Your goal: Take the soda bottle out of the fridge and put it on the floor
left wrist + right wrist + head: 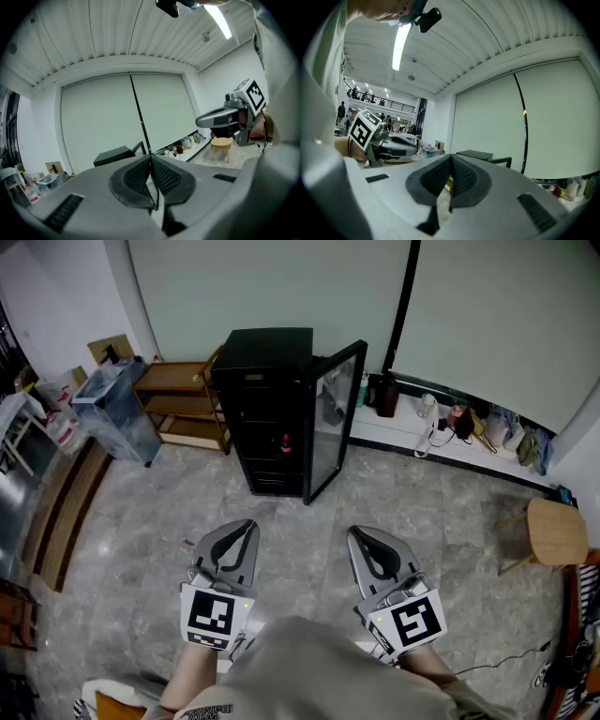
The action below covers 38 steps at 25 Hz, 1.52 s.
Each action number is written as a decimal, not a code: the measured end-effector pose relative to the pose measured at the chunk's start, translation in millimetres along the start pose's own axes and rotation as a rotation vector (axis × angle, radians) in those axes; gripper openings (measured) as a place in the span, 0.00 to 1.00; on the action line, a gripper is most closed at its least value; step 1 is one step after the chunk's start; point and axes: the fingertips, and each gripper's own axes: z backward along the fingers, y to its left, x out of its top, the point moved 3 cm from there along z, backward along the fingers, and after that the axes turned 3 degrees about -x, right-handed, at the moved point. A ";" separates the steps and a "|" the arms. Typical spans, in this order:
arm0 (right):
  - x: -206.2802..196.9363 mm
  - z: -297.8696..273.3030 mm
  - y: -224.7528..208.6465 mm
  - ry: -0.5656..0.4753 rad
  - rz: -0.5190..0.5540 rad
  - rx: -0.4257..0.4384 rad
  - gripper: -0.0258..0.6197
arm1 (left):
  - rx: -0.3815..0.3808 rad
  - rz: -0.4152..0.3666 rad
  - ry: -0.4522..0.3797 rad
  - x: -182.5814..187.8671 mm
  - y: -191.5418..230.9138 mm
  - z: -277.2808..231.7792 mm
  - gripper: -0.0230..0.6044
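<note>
Facing fridge, head view: fridge (267, 409) well ahead, door (335, 418) part-open; red speck inside, probably the soda bottle (286, 442). Risk: door crowds the reach.
Left gripper view: left gripper (150, 158) jaws together, empty.
Right gripper view: right gripper (451, 158) jaws together, empty. Risk: arriving unopened, they would topple the bottle.

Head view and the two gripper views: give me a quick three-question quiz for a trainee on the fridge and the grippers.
1. True or false: the door of the fridge is open.
2. Pick one. The left gripper and right gripper are: A) both shut on a can; B) both shut with nothing between the jaws; C) both wide open.
3. Fill in: in the head view, the wooden stool stands to the fridge's ___.

Key: 1 true; 2 B; 3 right.
</note>
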 end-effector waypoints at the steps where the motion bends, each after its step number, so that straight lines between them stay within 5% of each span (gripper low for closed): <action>1: 1.5 3.2 -3.0 -0.012 -0.011 -0.001 0.03 | 0.002 0.001 0.002 1.1 -3.2 -0.8 0.05; 22: -29.3 2.9 -24.6 0.020 -0.081 0.043 0.03 | -0.004 -0.009 0.040 -5.7 -29.2 -22.2 0.05; 38: -42.2 -127.0 -44.1 0.111 -0.045 0.028 0.03 | -0.061 0.012 0.025 -25.1 70.5 -112.1 0.05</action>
